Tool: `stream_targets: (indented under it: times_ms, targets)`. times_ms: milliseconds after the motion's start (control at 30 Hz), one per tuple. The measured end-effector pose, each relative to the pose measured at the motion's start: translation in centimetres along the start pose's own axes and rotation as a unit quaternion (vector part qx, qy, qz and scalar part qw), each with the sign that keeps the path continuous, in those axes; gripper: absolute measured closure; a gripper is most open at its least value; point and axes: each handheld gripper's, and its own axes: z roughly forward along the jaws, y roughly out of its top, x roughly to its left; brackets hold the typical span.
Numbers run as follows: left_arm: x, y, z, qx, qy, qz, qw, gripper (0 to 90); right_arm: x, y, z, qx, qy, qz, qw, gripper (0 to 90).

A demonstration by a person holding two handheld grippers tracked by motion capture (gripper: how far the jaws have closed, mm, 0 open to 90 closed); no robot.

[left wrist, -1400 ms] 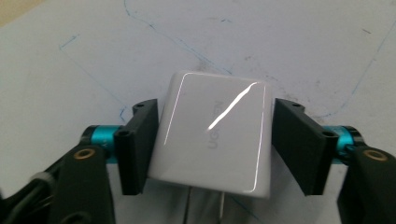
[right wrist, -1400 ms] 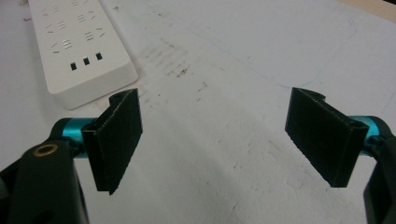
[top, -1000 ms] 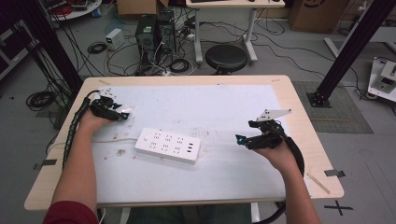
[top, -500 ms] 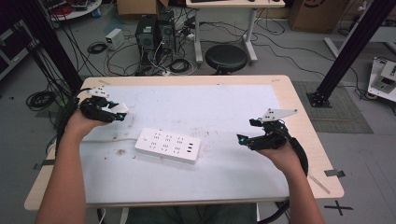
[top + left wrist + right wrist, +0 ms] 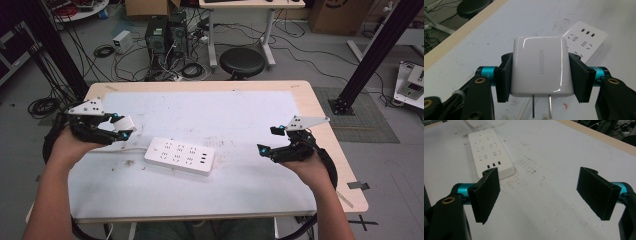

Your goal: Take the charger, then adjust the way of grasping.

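I see the charger [image 5: 540, 67]: glossy white block, UGREEN on its face, two flat prongs cut off by the frame edge. Left gripper [image 5: 121, 128] clamps its sides, up off the table, left of the power strip [image 5: 180, 156]. Right gripper [image 5: 268, 140], right of the strip, jaws wide, nothing between. Strip's cord hard to trace.

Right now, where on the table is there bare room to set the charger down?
Bare room: the wide stretch between the power strip and the right claw, and the far half of the table. Crowded: the left side, where the left claw holds the charger beside the strip.
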Motion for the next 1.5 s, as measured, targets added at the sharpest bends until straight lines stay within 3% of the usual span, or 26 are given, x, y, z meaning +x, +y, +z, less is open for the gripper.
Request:
stream_targets:
  times_ms: [233, 600, 633, 833, 1067, 1200, 1300, 1500]
  targets:
    - [-2.4, 0.0, 1.3, -0.008, -0.026, 0.024, 0.9994, 42.4, -0.1, -0.6, 0.0, 0.002, 0.004, 0.003, 1.0000, 19.3]
    - [-4.4, 2.2, 4.0, -0.019, -0.053, 0.065, 0.9963, 42.4, 0.1, -0.2, 0.1, 0.001, 0.014, -0.003, 0.9999, 19.3]
    - [-5.2, 2.5, 4.8, -0.022, -0.063, 0.078, 0.9948, 42.4, 0.7, 0.0, 0.5, 0.008, 0.027, -0.005, 0.9996, 19.3]
    - [-7.2, 2.6, 7.1, -0.027, -0.086, 0.097, 0.9911, 42.4, 2.0, 0.5, 1.6, 0.011, 0.056, -0.008, 0.9983, 19.3]
    - [-9.6, 2.5, 9.1, -0.055, -0.077, 0.130, 0.9870, 42.4, 3.8, 0.9, 3.3, 0.016, 0.091, 0.003, 0.9957, 19.3]
    - [-11.1, 2.5, 10.2, -0.065, -0.062, 0.159, 0.9831, 42.4, 4.4, 1.1, 4.1, 0.015, 0.111, 0.022, 0.9934, 19.3]
    - [-12.2, 2.1, 11.0, -0.069, -0.055, 0.182, 0.9793, 42.4, 4.9, 1.0, 4.7, 0.007, 0.137, 0.047, 0.9894, 19.3]
    - [-14.0, 1.4, 12.1, -0.080, -0.048, 0.198, 0.9756, 42.4, 5.9, 0.5, 6.0, 0.008, 0.168, 0.069, 0.9833, 19.3]
